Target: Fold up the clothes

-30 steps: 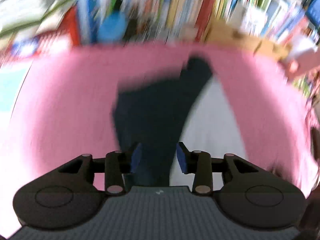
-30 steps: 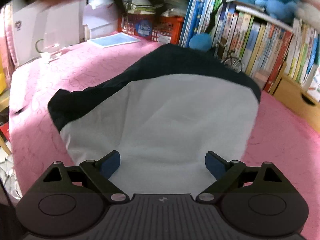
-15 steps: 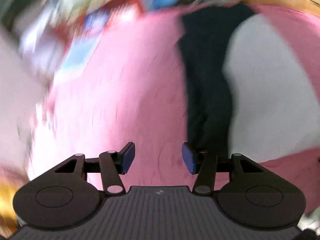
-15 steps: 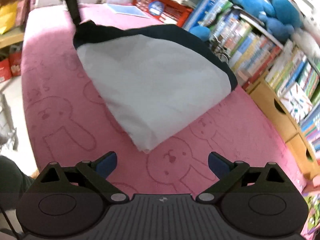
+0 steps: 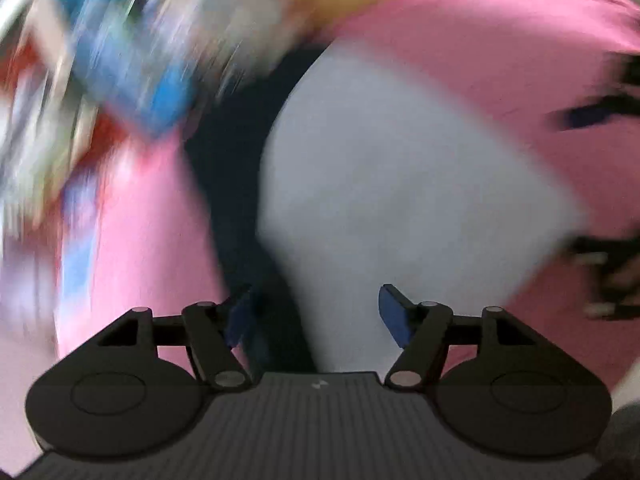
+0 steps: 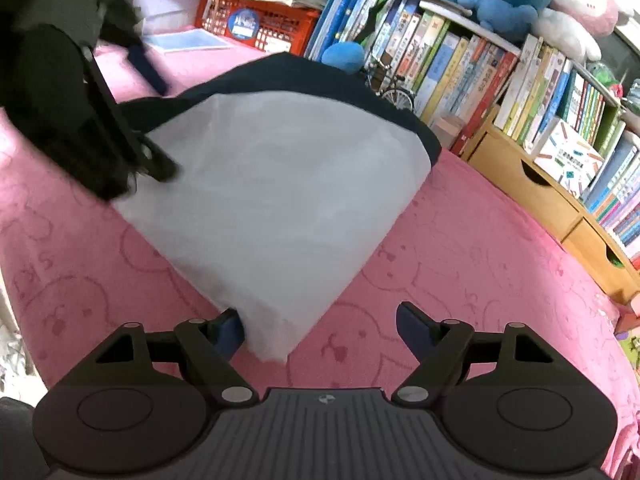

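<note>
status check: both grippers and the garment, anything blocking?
Left gripper open, empty. Right gripper open at near corner of garment, folded on pink cover. Nothing blocking.

Left gripper (image 5: pixel 316 312): matte black body, ribbed grey top plate with small white mark at centre, two round black discs at sides, silver rivets on linkage arms, blue pads (image 5: pixel 394 316) on fingertips. Right gripper (image 6: pixel 318 328): same build seen, black linkages, silver pivot rivets, ribbed grey plate with small round emblem, dark blue pads (image 6: pixel 412 330). No cables or skin shown.
</note>
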